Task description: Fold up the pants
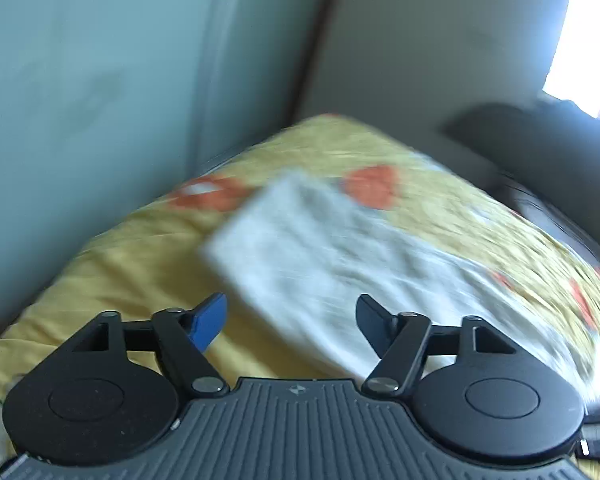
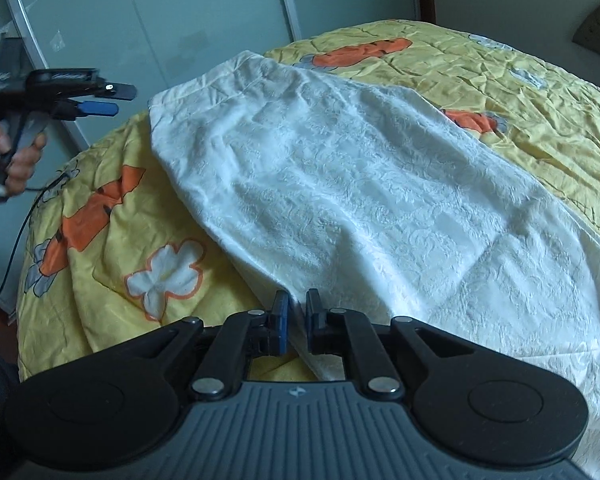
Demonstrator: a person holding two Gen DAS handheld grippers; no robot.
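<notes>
Two tools work over white pants (image 2: pixel 340 184) that lie spread on a bed under a yellow bedspread (image 2: pixel 100 248) printed with orange shapes and a white flower. In the right wrist view the pants run from a hemmed edge at the far left, near the frosted closet doors (image 2: pixel 160 12), down to the near right of the bedspread. The right tool (image 2: pixel 297 322) sits at the near edge of the pants, its fingers drawn almost together with a fold of the white cloth pinched between them. The left tool (image 2: pixel 114 98) is held in the air off the far left corner of the pants, apart from the cloth, a bare hand (image 2: pixel 16 152) around its grip. Its own view is blurred, yet it shows the left tool (image 1: pixel 292 320) with fingers spread wide and nothing between them, the pants (image 1: pixel 320 256) lying just beyond on the bedspread (image 1: pixel 120 272).
</notes>
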